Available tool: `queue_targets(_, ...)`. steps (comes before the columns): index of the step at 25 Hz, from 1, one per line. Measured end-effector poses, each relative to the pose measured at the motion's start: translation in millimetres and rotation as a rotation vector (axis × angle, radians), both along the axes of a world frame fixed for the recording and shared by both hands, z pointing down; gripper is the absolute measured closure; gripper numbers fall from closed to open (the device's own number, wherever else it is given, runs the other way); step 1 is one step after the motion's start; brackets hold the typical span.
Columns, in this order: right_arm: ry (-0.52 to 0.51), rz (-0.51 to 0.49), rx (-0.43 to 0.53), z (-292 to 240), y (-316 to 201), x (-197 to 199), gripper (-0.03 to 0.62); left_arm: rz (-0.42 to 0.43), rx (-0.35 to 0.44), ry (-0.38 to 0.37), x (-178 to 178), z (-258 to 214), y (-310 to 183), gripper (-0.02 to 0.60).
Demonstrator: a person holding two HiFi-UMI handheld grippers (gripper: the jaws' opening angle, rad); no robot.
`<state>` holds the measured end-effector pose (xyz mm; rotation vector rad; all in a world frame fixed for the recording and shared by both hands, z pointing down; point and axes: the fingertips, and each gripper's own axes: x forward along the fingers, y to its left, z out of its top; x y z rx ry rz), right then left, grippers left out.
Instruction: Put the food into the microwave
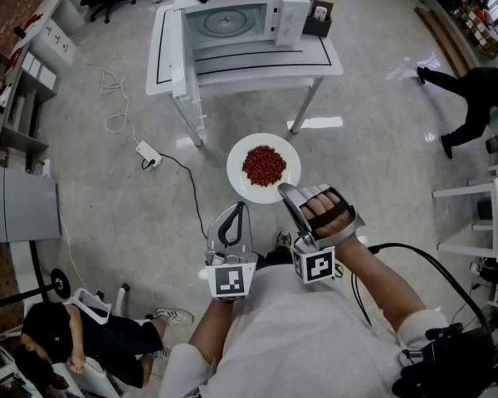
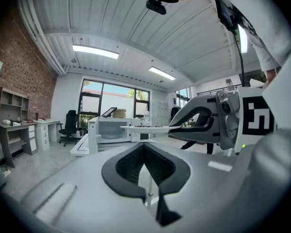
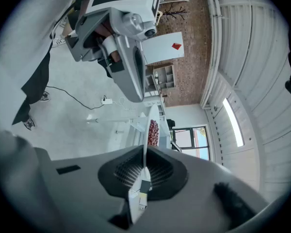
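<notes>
Plate (image 1: 242, 182): white, held level in the air over the floor, well short of the table (image 1: 315, 63).
Food (image 1: 264, 164): red heap in the middle of the plate.
Right claw (image 1: 289, 191): jaws drawn almost together, clamped on the plate's near rim.
Left claw (image 1: 239, 209): jaws closed tip to tip with nothing in them, just beside the plate's near edge.
Microwave (image 1: 232, 21): on the table, its door (image 1: 181, 52) swung open to the left and the cavity facing the person.

White table (image 1: 315, 61) at your 12 o'clock, microwave (image 1: 232, 23) stood open on it, dark box (image 1: 319, 19) at its 3 o'clock.
</notes>
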<state>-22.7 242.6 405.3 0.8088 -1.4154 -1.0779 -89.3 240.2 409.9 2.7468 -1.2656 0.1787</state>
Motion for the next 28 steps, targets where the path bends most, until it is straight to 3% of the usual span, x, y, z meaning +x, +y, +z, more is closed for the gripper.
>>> queue_targets(10,-0.011,0.011,-0.001,1.4,-7.1,0.2,0.566,-0.028,0.001,-0.011,3.4,7.5,-8.6,0.574)
queue_targets(18,0.001,0.002,0.015,9.4,-28.3,-2.9,0.569,-0.063,0.051,-0.020,9.9,19.3,-34.0,0.574)
queue_targets(28,-0.012,0.025,-0.014,16.7,-46.9,-15.6,0.571,-0.109,0.175,-0.012,-2.5,14.3,-55.4,0.575)
